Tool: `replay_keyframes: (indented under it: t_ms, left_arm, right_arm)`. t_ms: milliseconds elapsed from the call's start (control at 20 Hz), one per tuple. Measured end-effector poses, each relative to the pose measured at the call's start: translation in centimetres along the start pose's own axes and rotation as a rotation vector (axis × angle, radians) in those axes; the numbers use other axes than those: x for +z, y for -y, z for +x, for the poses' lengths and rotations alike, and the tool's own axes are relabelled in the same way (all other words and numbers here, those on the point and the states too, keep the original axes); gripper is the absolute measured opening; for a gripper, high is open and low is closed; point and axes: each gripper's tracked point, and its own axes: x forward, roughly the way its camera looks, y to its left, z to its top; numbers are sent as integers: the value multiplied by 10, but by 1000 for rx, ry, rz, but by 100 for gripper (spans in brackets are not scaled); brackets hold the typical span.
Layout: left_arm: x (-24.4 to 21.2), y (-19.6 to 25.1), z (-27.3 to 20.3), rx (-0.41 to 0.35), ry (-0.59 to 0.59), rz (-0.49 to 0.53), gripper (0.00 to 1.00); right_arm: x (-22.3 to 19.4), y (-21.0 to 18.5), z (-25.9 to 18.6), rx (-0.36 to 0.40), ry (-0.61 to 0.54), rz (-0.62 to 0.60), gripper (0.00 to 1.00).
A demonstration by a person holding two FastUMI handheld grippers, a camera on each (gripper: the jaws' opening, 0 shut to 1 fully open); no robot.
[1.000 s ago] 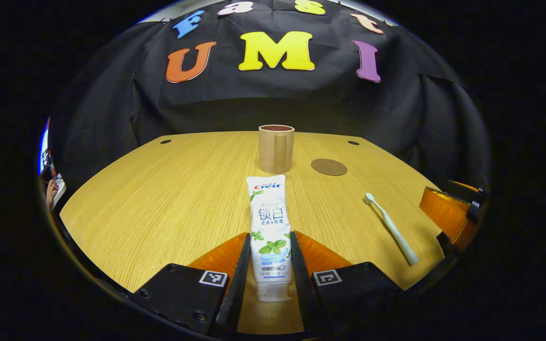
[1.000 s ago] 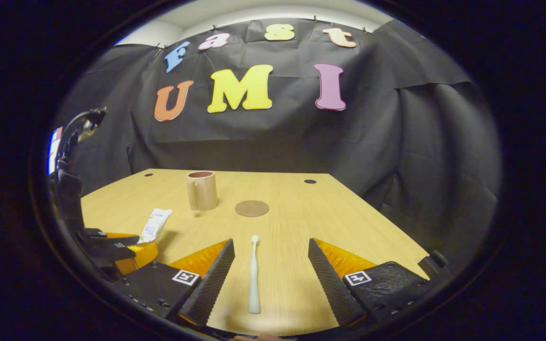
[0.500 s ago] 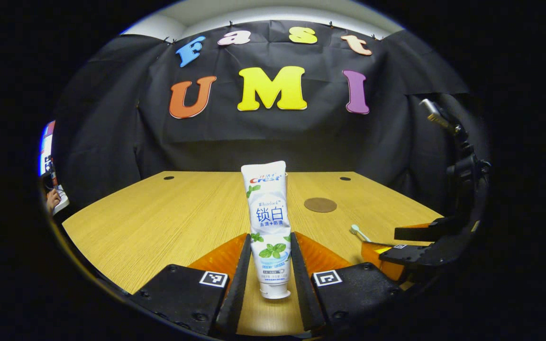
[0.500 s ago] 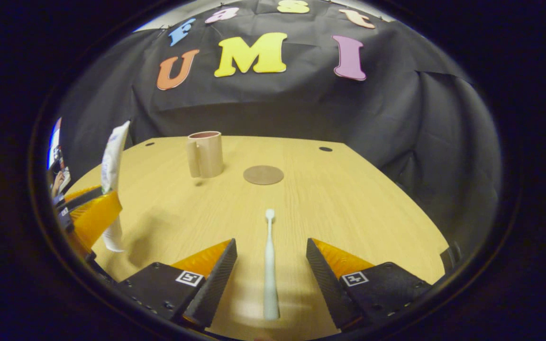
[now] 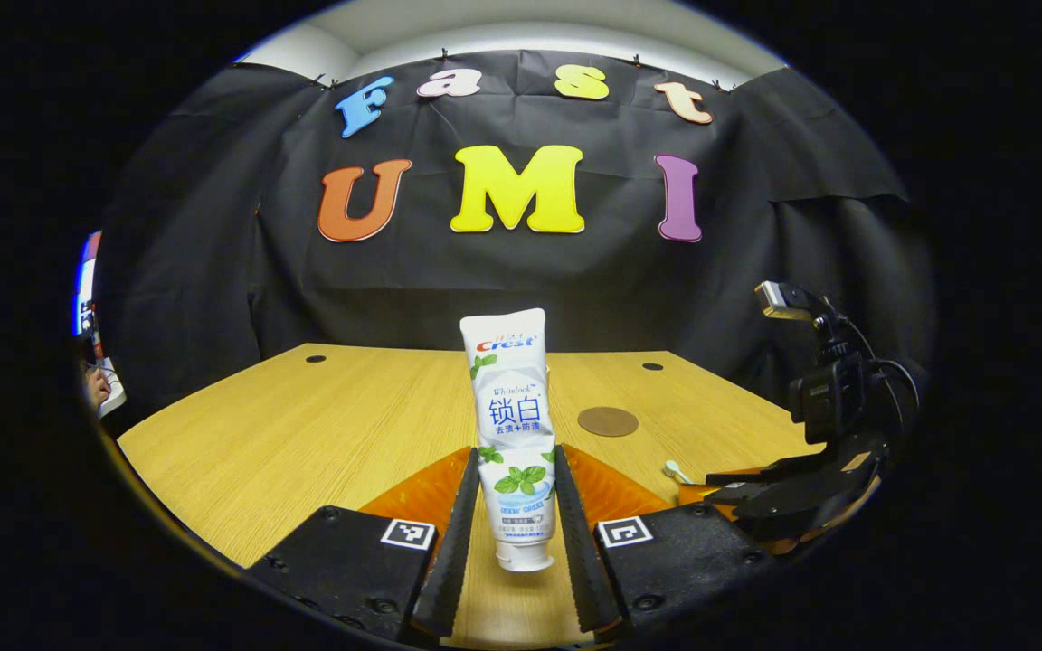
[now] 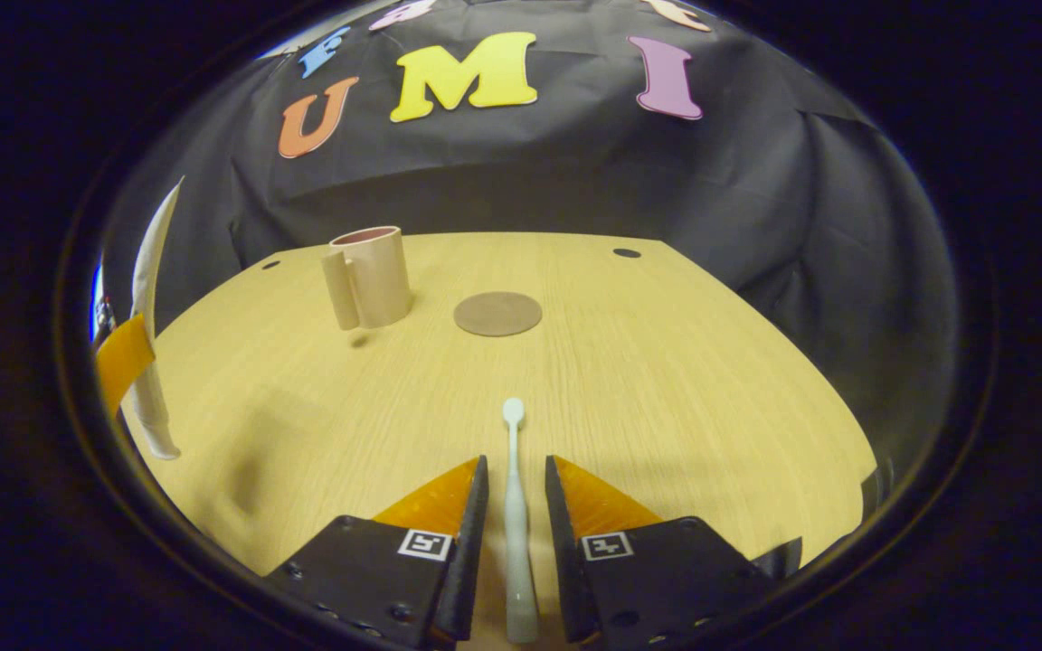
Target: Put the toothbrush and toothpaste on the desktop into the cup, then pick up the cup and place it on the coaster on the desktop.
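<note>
Both grippers grip: left (image 5: 512, 533) toothpaste (image 5: 512, 434), right (image 6: 514, 551) toothbrush (image 6: 516, 506); cup (image 6: 367, 276) looks empty

- The left gripper (image 5: 514, 533) is clamped on the toothpaste (image 5: 510, 425); both fingers press the lower part of the tube, just above the cap.
- It holds the tube upright, cap down, lifted off the table (image 5: 304, 425).
- In the right gripper view, the left gripper's finger (image 6: 123, 357) appears at the far left edge, wrapped around the raised tube.
- The right gripper (image 6: 514, 533) is low over the table, its fingers narrowed around the toothbrush (image 6: 515, 506) handle; whether both pads touch it cannot be told.
- In the left gripper view, the right gripper (image 5: 756, 493) sits at the right, down near the table.
</note>
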Motion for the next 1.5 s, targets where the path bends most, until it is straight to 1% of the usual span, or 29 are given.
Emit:
replay_keyframes:
  t_ms: [50, 100, 200, 250, 300, 400, 500, 600, 750, 900, 1050, 1100, 1250, 1350, 1500]
  left_arm:
    - [3, -2, 4, 3, 1, -5, 51]
    - [6, -3, 7, 4, 1, -11, 51]
    - [15, -7, 12, 9, 6, -19, 51]
    - [21, -9, 16, 13, 11, -19, 51]
    - [27, -12, 21, 16, 19, -20, 51]
    - [38, -15, 29, 18, 35, -22, 51]
    - [45, -16, 37, 17, 42, -21, 51]
    - [50, -17, 44, 18, 44, -26, 51]
    - [52, -14, 55, 7, 35, -27, 51]
    - [56, -17, 66, 8, 26, -21, 51]
    - [65, -21, 80, 9, 22, -26, 51]
    - [68, -20, 86, 0, 21, -32, 51]
    - [88, -9, 108, -78, 61, -51, 51]
    - [100, -10, 126, -89, 82, -49, 51]
    - [111, -5, 161, -119, 95, -51, 51]
  right_arm:
    - [1, 2, 0, -6, -2, 17, 34]
    - [1, 0, 4, 3, -7, 28, 17]
    - [1, -2, 7, 28, -16, 35, 12]
    - [1, -1, 8, 37, -21, 47, 12]
    - [1, -1, 7, 45, -29, 64, 6]
    - [0, -2, 10, 61, -46, 73, 8]
    - [1, -3, 12, 69, -39, 50, 7]
    - [2, -3, 12, 73, -28, 32, 1]
    - [7, -6, 7, 96, 6, 30, 0]
    - [27, -3, -11, 96, 99, 33, 0]
    - [62, -2, -37, 102, 219, 33, 0]
    - [75, -1, -46, 107, 261, 32, 0]
    - [106, -2, -66, 121, 345, 33, 0]
    - [123, 0, -75, 113, 397, 20, 0]
    - [140, -3, -81, 131, 444, 8, 0]
